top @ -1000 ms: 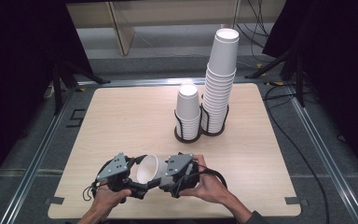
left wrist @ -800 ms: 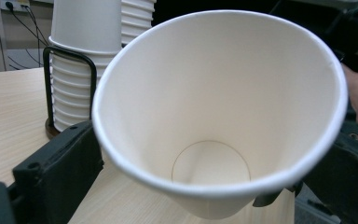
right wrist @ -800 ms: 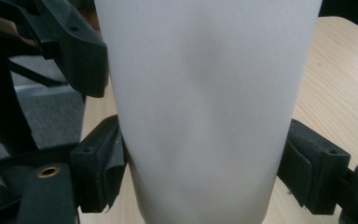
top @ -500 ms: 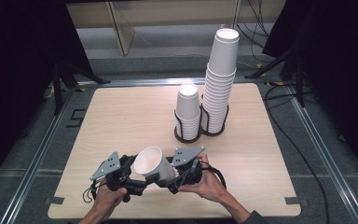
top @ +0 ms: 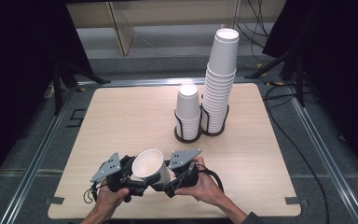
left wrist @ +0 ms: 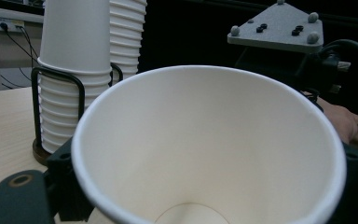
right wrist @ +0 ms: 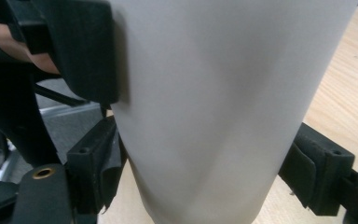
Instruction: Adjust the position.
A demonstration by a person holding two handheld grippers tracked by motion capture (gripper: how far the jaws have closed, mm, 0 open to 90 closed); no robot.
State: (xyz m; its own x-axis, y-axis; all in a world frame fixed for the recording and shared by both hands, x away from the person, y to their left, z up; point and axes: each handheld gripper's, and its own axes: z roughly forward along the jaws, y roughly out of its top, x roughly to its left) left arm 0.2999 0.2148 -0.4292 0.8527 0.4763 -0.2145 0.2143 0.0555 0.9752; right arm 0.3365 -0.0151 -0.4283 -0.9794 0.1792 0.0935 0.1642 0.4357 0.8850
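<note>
Bottom centre of the high view: both the left gripper (top: 137,179) and right gripper (top: 168,179) clamp one paper cup (top: 150,168). Looks light and crushable; grip the wall gently below the rim.

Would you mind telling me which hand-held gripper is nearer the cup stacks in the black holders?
Right. The right hand-held gripper is closer to the short stack; the left hand-held gripper sits farther left.

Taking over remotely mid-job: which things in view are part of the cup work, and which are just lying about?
In play:
- paper cup, held between the left gripper and right gripper
- short cup stack
- tall cup stack

Lying about:
- floor cables
- shelf unit behind the table
</note>
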